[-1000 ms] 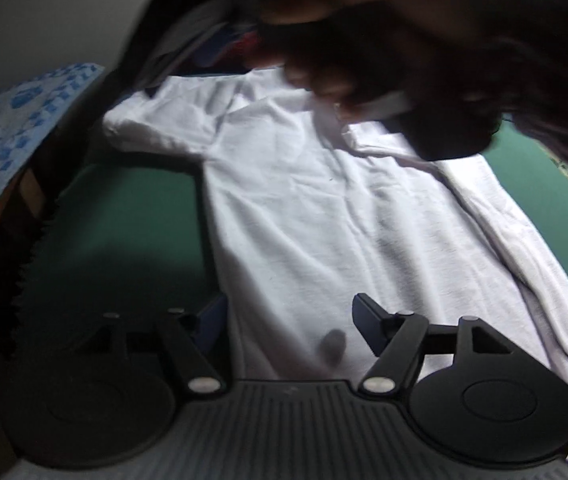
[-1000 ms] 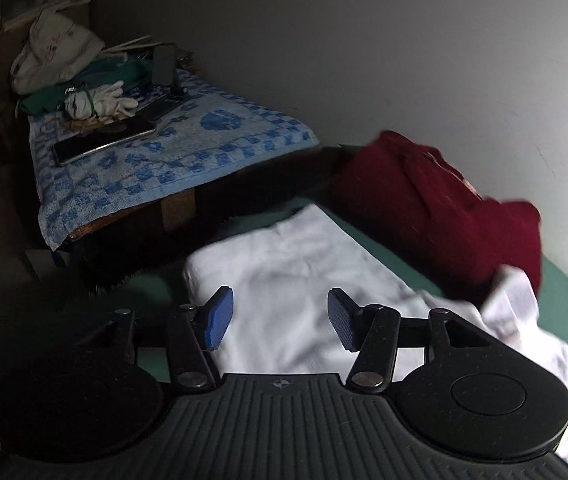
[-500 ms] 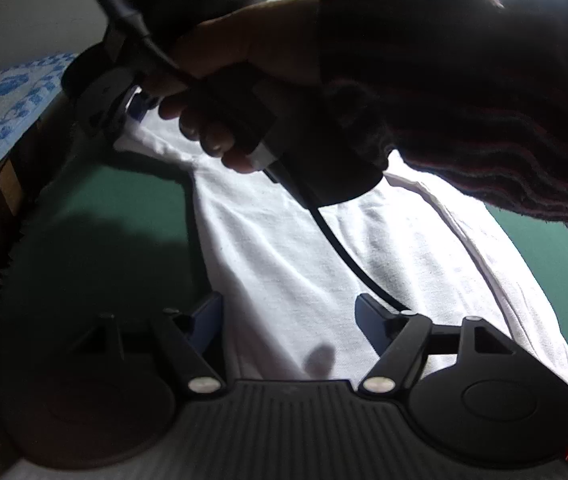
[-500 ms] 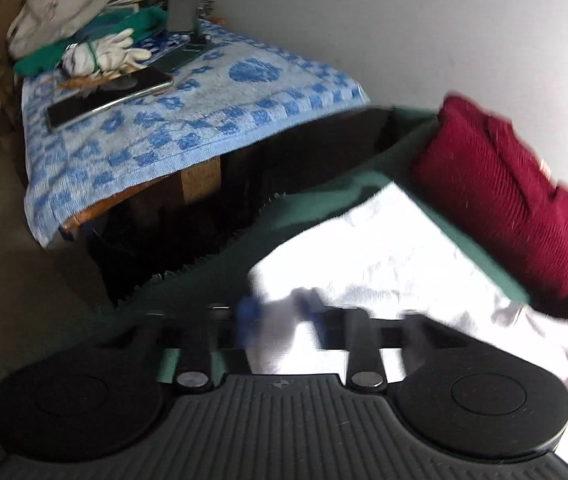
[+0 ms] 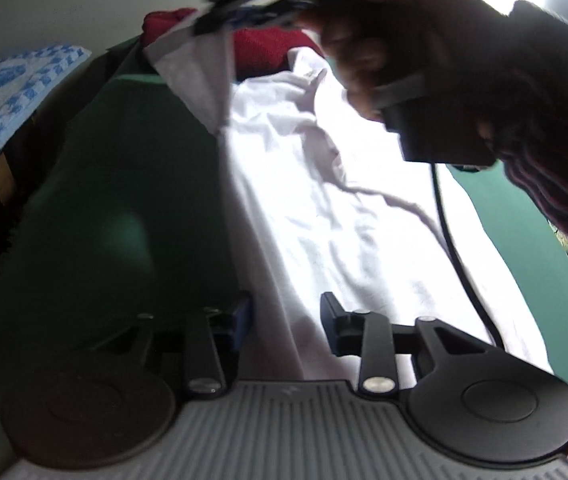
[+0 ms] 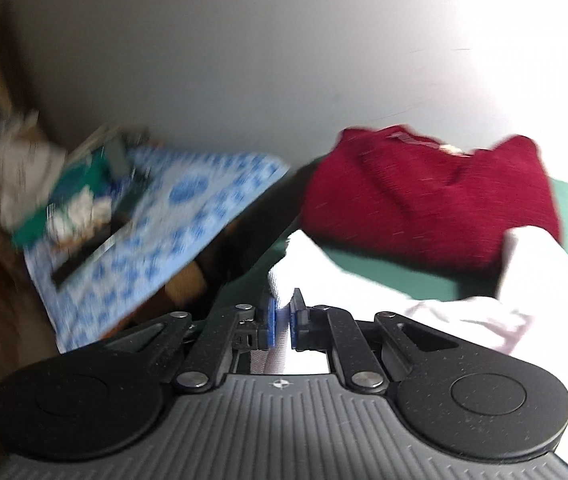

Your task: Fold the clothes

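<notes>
Now you are pinching the white shirt (image 6: 384,280) sleeve in your right gripper (image 6: 283,320) | left gripper (image 5: 286,318) gaping empty over its hem | red garment (image 6: 424,196) lying at 1 o'clock.

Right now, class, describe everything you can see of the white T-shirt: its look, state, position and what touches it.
The white T-shirt is thin, wrinkled cloth, spread lengthwise on the green surface. Its far left sleeve is lifted off the surface, pinched in the shut right claw, whose blue pads clamp a fold. The open left claw hovers over the near hem, straddling its left edge. A red garment lies beyond the collar end; a black cable hangs above it.
</notes>
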Tool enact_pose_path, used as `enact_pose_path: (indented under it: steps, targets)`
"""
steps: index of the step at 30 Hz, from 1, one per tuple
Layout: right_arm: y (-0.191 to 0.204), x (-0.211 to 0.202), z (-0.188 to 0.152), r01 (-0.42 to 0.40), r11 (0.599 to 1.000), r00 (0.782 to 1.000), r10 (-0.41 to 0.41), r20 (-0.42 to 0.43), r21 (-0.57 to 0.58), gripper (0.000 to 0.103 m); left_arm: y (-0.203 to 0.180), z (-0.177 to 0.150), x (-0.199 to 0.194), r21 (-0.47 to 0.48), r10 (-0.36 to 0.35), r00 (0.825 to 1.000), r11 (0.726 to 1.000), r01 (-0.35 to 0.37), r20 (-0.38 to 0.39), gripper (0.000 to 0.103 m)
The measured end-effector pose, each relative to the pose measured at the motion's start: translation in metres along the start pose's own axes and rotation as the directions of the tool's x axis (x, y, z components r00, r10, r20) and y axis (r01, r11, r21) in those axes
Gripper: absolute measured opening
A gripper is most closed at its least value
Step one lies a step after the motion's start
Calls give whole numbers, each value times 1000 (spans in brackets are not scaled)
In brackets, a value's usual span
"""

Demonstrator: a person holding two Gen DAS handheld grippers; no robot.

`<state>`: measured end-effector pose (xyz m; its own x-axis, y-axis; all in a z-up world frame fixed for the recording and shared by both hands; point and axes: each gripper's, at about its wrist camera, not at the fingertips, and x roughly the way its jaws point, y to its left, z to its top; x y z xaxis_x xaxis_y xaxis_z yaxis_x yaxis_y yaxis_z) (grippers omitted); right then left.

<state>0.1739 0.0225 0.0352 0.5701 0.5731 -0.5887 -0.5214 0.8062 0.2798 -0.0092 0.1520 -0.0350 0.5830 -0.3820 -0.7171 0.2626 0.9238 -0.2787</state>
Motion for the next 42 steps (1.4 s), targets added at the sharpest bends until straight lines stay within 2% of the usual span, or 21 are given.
enact_pose_path:
  steps: [4, 8, 14, 19, 24, 27, 29, 32, 34, 36, 40, 42]
  targets:
    - [-43, -37, 3, -12, 992, 997, 1, 82, 128, 6, -23, 11, -4, 27, 11, 1000, 1000, -12, 23, 31]
    - [-84, -78, -5, -7, 974, 983, -36, 182, 227, 6, -57, 15, 4, 112, 18, 1000, 994, -20, 14, 25]
    - [-128, -125, -38, 38, 960, 962, -111, 249, 278, 6, -104, 4, 24, 238, 25, 999, 971, -16, -34, 25]
    - [-152, -144, -78, 127, 957, 959, -186, 212, 261, 6, -129, -8, 42, 316, 52, 995, 948, -22, -87, 25]
    - [-178, -141, -111, 174, 950, 978, -196, 63, 260, 8, -136, -14, 50, 339, 94, 990, 939, -53, -104, 26]
    - [-186, -145, -122, 187, 955, 981, -193, 4, 231, 19, -136, -13, 53, 347, 112, 988, 935, -69, -104, 29]
    - [-195, -155, -119, 201, 943, 975, -218, 33, 264, 39, -136, -14, 52, 353, 126, 987, 932, -84, -98, 31]
    - [-213, -168, -103, 192, 915, 958, -253, 135, 354, 41, -139, -16, 51, 347, 132, 986, 933, -90, -99, 30]
    - [-222, -161, -87, 137, 914, 965, -210, 155, 383, 40, -143, -17, 50, 350, 139, 985, 932, -97, -97, 30]
    - [-223, -139, -68, 144, 923, 971, -202, 129, 357, 39, -145, -18, 51, 354, 148, 984, 929, -105, -96, 30]
    - [-218, -90, -56, 244, 930, 964, -263, 35, 273, 39, -146, -16, 53, 346, 158, 982, 931, -115, -99, 30]
    - [-217, -76, -58, 231, 934, 970, -242, 8, 272, 39, -147, -16, 53, 343, 164, 982, 931, -121, -98, 30]
